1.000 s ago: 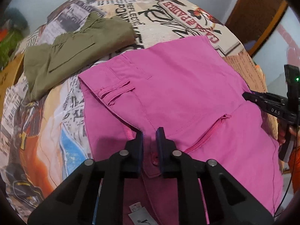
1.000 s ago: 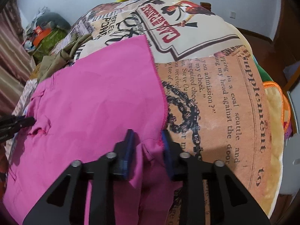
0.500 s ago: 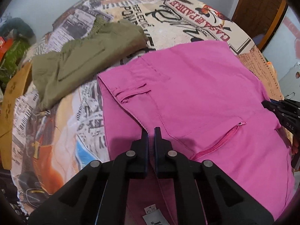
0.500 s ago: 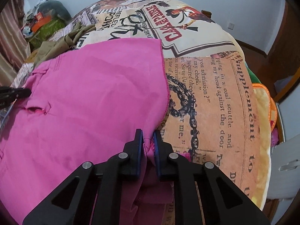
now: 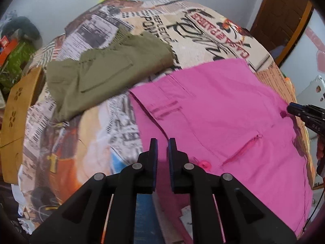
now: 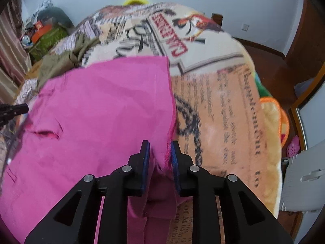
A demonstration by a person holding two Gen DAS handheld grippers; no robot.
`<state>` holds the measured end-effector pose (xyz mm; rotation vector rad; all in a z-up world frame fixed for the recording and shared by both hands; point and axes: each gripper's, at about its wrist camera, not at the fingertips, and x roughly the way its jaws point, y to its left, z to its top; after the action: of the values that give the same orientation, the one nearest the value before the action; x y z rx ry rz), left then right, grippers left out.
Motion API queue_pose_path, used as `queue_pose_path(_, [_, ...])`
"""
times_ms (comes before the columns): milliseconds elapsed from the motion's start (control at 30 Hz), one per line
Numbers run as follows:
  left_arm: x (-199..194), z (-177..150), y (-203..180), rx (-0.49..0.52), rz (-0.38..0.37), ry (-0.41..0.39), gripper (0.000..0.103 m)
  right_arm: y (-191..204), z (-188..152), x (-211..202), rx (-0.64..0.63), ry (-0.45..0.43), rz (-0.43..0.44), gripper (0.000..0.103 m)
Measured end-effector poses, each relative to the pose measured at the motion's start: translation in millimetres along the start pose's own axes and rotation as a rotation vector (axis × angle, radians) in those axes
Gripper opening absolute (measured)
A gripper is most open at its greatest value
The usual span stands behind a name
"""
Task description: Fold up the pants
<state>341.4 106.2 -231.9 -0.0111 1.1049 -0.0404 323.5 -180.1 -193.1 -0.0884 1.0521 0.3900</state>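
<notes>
The pants (image 5: pixel 223 109) lie spread on the bed (image 5: pixel 195 40). My left gripper (image 5: pixel 161 148) has its jaws slightly parted over the waistband, gripping nothing; my right gripper (image 6: pixel 160 152), jaws ajar, straddles the hem, ready for folding.

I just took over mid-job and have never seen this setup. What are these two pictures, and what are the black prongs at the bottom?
There is no robot. A person holds a two-finger claw in each hand, and each claw carries a wide-angle camera looking along its fingers. One picture is from the left claw, the other from the right claw. On a newspaper-print blanket lie pink pants, spread flat, with an olive garment farther back. Both claws look open: the left is at the waist end and the right straddles the hem edge.
</notes>
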Motion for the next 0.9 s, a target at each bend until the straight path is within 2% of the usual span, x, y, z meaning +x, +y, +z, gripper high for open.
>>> queue_pose_path(100, [-0.8,10.9,11.5,-0.034,0.010,-0.013,0.011,-2.4,12.2,-8.3,0.006,-0.030,0.014,0.019])
queue_pose_path(200, [2.0,21.7,21.7,-0.061,0.023,-0.023,0.019,-3.2,25.7,-11.6,0.003,-0.060,0.010,0.029])
queue_pose_path(233, [3.9,25.8,24.5,-0.069,0.025,-0.026,0.024,-2.9,30.0,-11.6,0.000,-0.070,0.006,0.034])
queue_pose_path(333, [9.6,34.4,28.6,-0.081,0.029,-0.033,0.035,-1.8,44.4,-7.8,-0.009,-0.094,0.011,0.036])
queue_pose_path(433, [17.7,41.4,27.4,-0.075,0.029,-0.031,0.058,-1.3,58.0,2.6,-0.012,-0.091,0.016,0.036])
queue_pose_path(700, [53.3,57.2,27.0,-0.080,0.015,-0.001,0.059,1.9,94.2,48.8,-0.023,-0.035,0.019,0.038])
queue_pose_path(900, [72.7,57.4,35.7,-0.057,0.032,0.019,0.059,0.8,112.5,81.7,-0.033,-0.002,0.053,0.038])
